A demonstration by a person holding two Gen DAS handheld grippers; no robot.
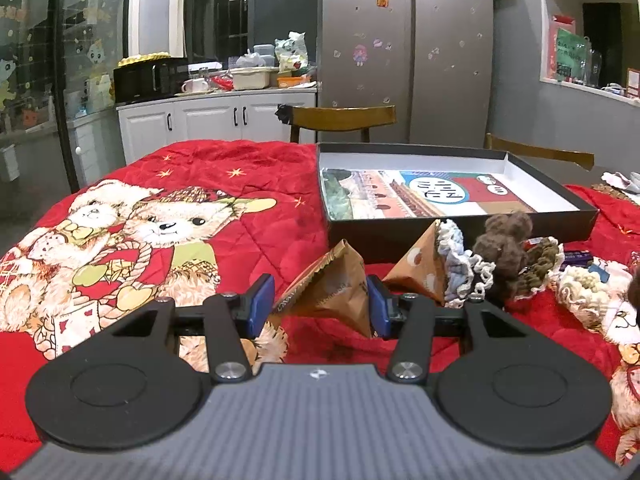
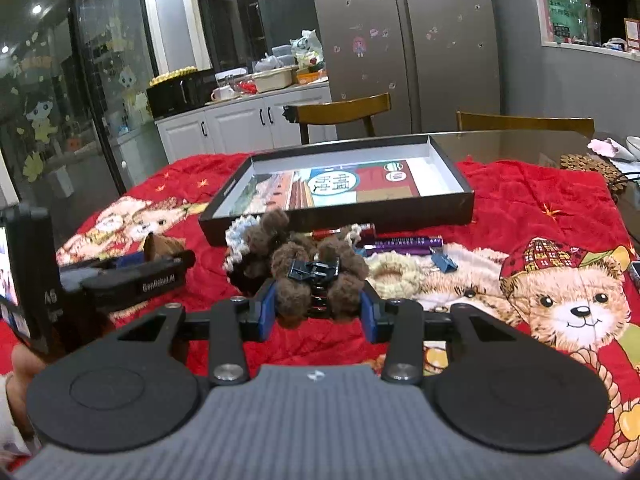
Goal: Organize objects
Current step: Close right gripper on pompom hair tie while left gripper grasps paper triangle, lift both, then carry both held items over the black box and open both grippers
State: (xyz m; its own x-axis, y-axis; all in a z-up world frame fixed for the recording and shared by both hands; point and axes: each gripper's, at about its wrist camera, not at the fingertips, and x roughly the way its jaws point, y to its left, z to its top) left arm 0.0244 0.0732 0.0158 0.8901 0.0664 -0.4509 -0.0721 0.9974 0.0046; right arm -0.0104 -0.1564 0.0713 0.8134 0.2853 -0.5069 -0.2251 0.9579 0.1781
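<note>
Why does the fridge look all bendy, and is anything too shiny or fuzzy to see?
Left wrist view: the fisheye lens bows the fridge and the cabinets near the edges; ceiling lamps glare in the glass door. Right wrist view: same bending, lamp reflections on the glass door, and the fluffy brown hair clip between the right gripper's pads looks soft.

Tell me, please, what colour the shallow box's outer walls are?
Black outside, white inside; the box shows best in the right wrist view.

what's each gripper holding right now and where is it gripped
Left gripper: brown triangular paper packet, pinched across its lower body. Right gripper: fuzzy brown hair claw clip, squeezed by its two furry sides.
</note>
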